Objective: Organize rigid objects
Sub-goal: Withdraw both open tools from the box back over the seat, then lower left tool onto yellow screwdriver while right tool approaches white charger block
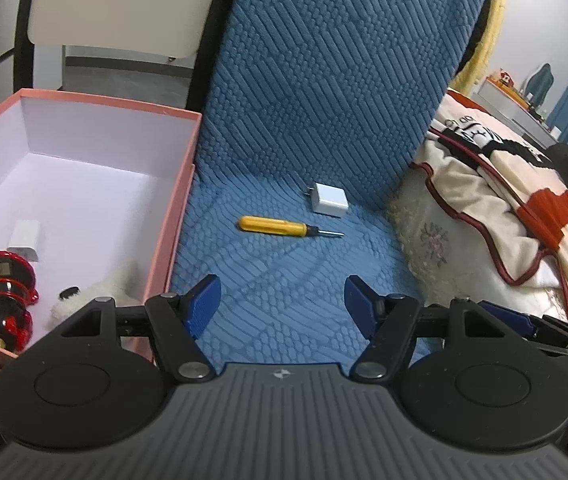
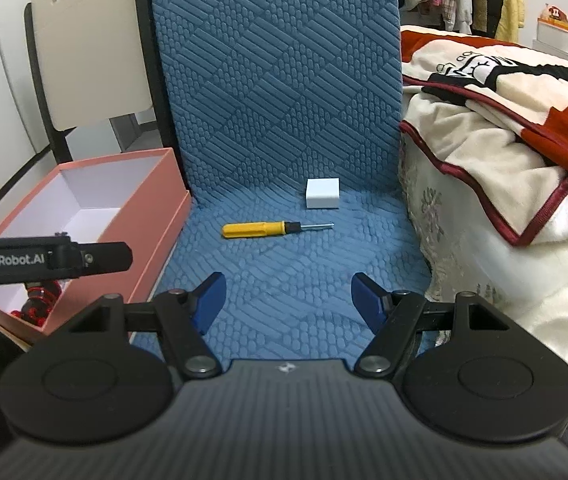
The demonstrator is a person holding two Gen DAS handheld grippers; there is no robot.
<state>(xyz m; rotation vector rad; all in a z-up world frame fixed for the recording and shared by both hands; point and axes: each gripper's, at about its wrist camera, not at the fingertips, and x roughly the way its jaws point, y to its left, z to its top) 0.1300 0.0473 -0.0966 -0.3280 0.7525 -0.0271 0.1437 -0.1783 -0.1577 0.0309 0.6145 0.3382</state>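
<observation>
- Lying on the blue quilted chair seat, the yellow-handled screwdriver sits crosswise near the seat's middle, handle toward the left edge and metal tip toward the right.
- Just behind it, close to the fold where the seat meets the chair back, rests the white charger plug; it is near the screwdriver's tip end but apart from it, with its prongs pointing left in the left wrist view.
- Beside the seat's left edge stands the pink box, open at the top with a white lining.
- Inside the box, at its near end, lie a red and black toy figure, a fluffy white toy and a small white block.
- The left tongs hang over the front part of the seat, blue pads spread wide and nothing between them.
- The right tongs hover likewise over the seat's front, pads wide apart and empty; the screwdriver and plug lie well ahead of both.
- In the right wrist view the black side of the left device, marked GenRobot.AI, crosses in front of the box's near end.
- A bed with a cream, red and black blanket adjoins the seat's right edge.
</observation>
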